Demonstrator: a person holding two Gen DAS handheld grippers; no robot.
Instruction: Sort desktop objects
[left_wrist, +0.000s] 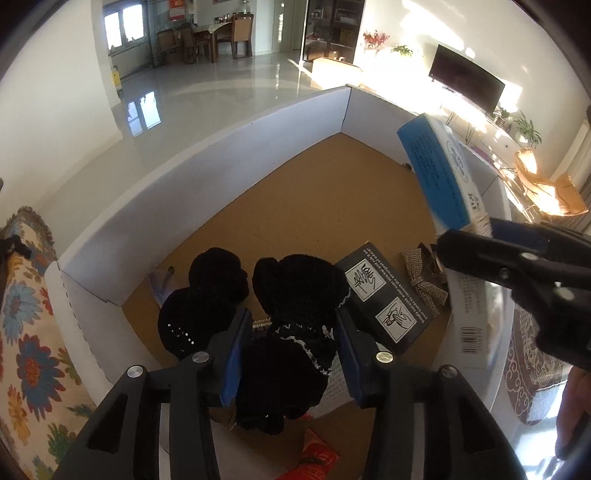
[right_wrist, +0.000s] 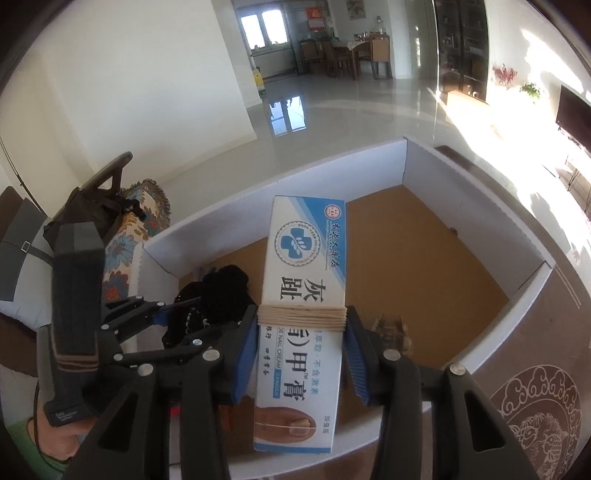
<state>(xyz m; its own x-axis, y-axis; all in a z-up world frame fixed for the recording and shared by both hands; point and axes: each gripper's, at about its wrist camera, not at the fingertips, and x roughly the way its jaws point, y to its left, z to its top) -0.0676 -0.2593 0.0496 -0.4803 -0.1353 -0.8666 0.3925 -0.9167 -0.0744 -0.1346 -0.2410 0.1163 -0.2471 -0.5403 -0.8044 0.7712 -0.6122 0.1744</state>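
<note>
Jaws, left: the left gripper (left_wrist: 291, 354) stands spread over a black knitted item (left_wrist: 291, 332); the blue pads (left_wrist: 236, 354) flank it with a gap on each side, so it is released, not pinched.
Jaws, right: the right gripper (right_wrist: 301, 354) is clenched on a blue-and-white nail cream box (right_wrist: 299, 314), pads pressing its long sides just below a band of beige string (right_wrist: 302, 316) wound round it.
Nail cream box: held in the air above the near edge of the white-walled carton (left_wrist: 207, 173), printed face up, its far end tilted toward the carton's middle; in the left wrist view it shows at the right, over the carton's right wall.
Black knitted item: lies on the carton's brown floor (left_wrist: 314, 192) near its near-left corner, bunched in lumps, with a white trim.
Black instruction box (left_wrist: 384, 299): flat on the floor, touching the knit's right side.
Sparkly bow (left_wrist: 421, 280): just beyond that box, toward the right wall.
Red packet (left_wrist: 314, 458): at the near edge, partly hidden.
Surroundings: a floral cloth (left_wrist: 26, 332) lies left of the carton.
</note>
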